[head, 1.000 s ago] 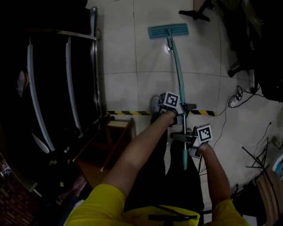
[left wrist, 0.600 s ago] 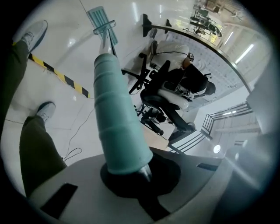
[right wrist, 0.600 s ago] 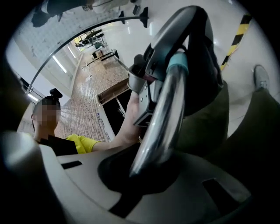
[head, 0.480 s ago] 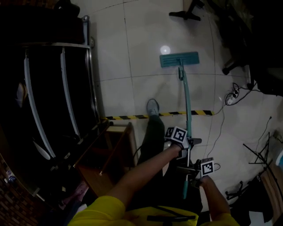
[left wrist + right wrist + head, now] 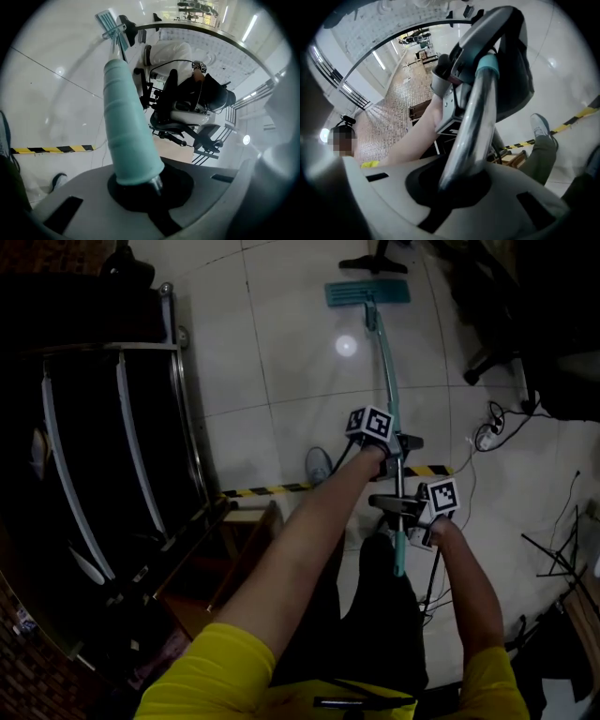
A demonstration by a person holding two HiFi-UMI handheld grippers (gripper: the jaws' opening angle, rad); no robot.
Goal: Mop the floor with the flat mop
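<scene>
The flat mop's teal head point(image 5: 367, 292) lies on the white tiled floor at the far end of the head view. Its long teal handle point(image 5: 386, 381) runs back toward me. My left gripper point(image 5: 401, 442) is shut on the handle, higher up the shaft. My right gripper point(image 5: 394, 503) is shut on it just behind, near the handle's end. The left gripper view looks along the teal grip point(image 5: 129, 126) to the mop head point(image 5: 111, 22), with the jaws closed round the shaft. In the right gripper view the jaws clamp the metal shaft point(image 5: 471, 122), and the left gripper point(image 5: 452, 96) shows ahead.
A dark metal-framed rack point(image 5: 192, 409) fills the left side. Yellow-black tape point(image 5: 267, 490) crosses the floor by my shoe point(image 5: 319, 465). A wooden stool point(image 5: 246, 531) stands near my legs. Cables and a power strip point(image 5: 487, 437) lie at the right, chair bases point(image 5: 375, 261) beyond the mop.
Half a second ago the mop head was drawn in closer; now it has slid away across the tiles. Both grippers moved forward with the handle, still gripping it.
</scene>
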